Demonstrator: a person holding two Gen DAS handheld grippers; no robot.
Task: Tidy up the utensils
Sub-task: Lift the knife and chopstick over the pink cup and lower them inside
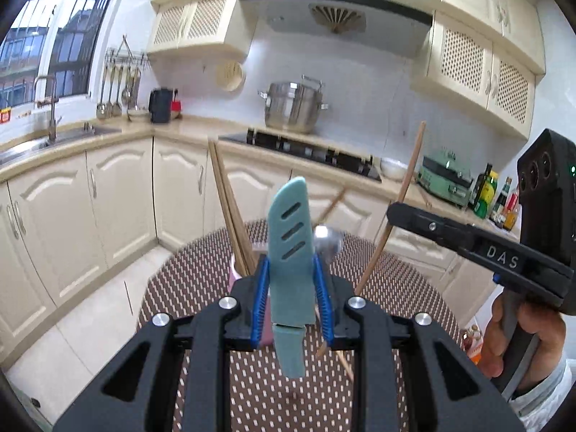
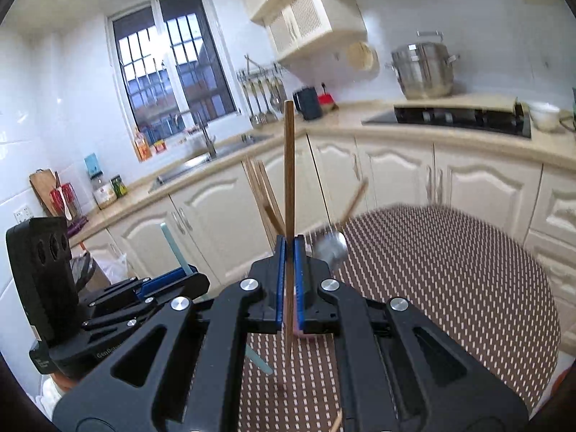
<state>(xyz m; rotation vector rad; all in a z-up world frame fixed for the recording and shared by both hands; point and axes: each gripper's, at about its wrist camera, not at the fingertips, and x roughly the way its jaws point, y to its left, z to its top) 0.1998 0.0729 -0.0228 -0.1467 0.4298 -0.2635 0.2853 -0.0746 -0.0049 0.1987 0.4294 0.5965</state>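
My left gripper [image 1: 291, 266] is shut on a teal knife [image 1: 289, 252], which stands upright between the blue pads [image 1: 261, 288], above the patterned round table [image 1: 180, 288]. Just behind it, a pink cup [image 1: 234, 273] holds wooden chopsticks [image 1: 226, 198] and a metal spoon [image 1: 325, 239]. At the right, my right gripper [image 1: 392, 210] clamps a single chopstick [image 1: 406, 187]. In the right wrist view, the right gripper [image 2: 289, 248] is shut on that upright chopstick [image 2: 289, 165], with the cup's chopsticks [image 2: 262, 194] and spoon [image 2: 331, 246] behind. The left gripper [image 2: 180, 277] with the knife [image 2: 176, 248] is at the left.
A loose chopstick [image 1: 342, 356] lies on the table under the left gripper. A person's hand [image 1: 522, 331] grips the right handle. Cream cabinets and a counter ring the room, with a stove [image 1: 298, 151], steel pot [image 1: 293, 108], sink [image 1: 54, 140] and bottles [image 1: 496, 198].
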